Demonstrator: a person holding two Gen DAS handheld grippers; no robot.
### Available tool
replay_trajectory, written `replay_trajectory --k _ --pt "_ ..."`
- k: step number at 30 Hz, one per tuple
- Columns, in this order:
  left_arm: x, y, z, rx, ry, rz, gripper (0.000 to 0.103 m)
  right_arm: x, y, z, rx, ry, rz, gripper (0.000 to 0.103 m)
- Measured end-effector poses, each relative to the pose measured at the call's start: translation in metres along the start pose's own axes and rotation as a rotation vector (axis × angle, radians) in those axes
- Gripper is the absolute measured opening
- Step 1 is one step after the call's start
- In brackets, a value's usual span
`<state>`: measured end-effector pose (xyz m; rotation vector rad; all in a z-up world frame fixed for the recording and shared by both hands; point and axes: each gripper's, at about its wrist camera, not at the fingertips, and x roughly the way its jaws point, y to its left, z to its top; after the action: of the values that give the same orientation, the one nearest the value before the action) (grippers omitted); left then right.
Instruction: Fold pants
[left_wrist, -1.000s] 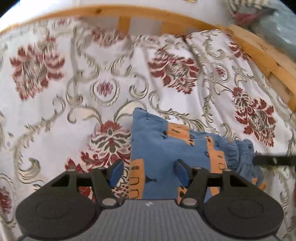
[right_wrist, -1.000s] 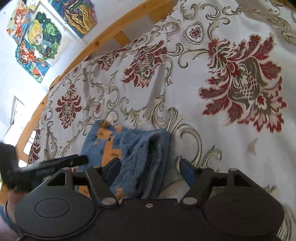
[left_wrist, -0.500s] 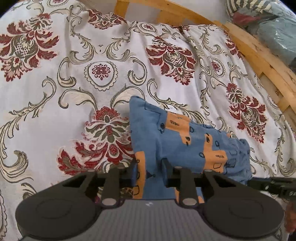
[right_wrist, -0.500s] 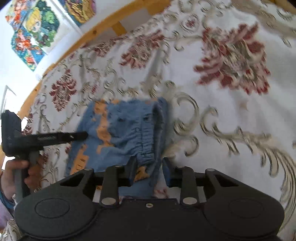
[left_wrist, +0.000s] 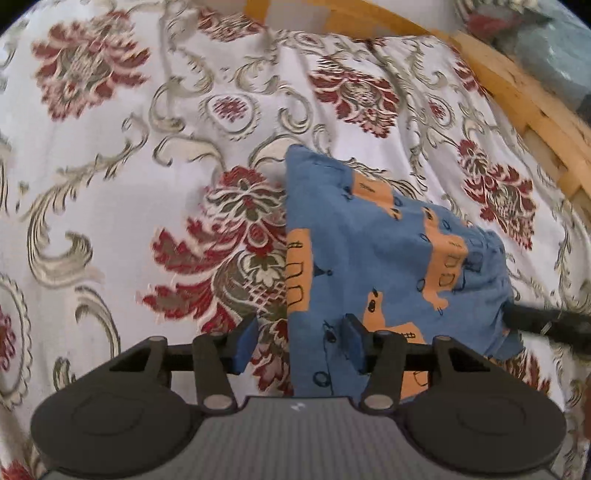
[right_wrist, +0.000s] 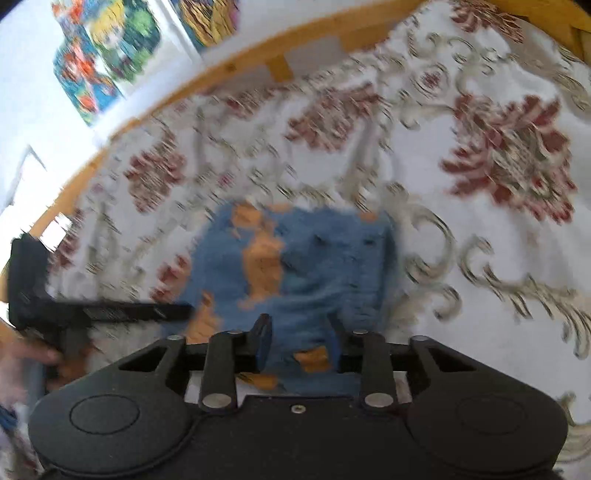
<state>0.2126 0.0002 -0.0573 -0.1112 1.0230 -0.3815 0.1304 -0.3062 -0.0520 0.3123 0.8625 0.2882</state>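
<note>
Folded blue pants (left_wrist: 369, 251) with orange patches lie on the flowered bedspread (left_wrist: 110, 184). My left gripper (left_wrist: 298, 343) stands over their near left corner. Its jaws are opening, with the pants' left edge between the pads and neither pad pressing on it. In the blurred right wrist view the pants (right_wrist: 295, 258) reach into my right gripper (right_wrist: 298, 345). Its jaws are closing, and blue cloth fills the gap from pad to pad. One of the right gripper's dark fingers (left_wrist: 546, 321) meets the pants' right corner. A hand (right_wrist: 29, 354) holds the left gripper at the far left.
A wooden bed frame (left_wrist: 517, 96) curves round the far and right sides of the bedspread. Bundled bedding (left_wrist: 535, 33) lies beyond it at top right. Colourful posters (right_wrist: 107, 48) hang on the white wall behind the bed.
The left jaws narrowed around the pants' near left corner, then widened again. The right jaws narrowed onto the gathered end of the pants. Both views shifted, and the right one is now blurred.
</note>
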Motion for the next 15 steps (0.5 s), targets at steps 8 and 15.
replay_trajectory --k 8,15 --pt "-0.027 -0.005 0.013 0.051 -0.084 0.007 0.058 -0.022 0.002 0.011 -0.068 -0.05 0.005 0.03" --pt "0.005 -0.047 0.055 0.249 -0.115 0.012 0.069 0.029 0.006 0.053 -0.169 -0.038 -0.041 0.03"
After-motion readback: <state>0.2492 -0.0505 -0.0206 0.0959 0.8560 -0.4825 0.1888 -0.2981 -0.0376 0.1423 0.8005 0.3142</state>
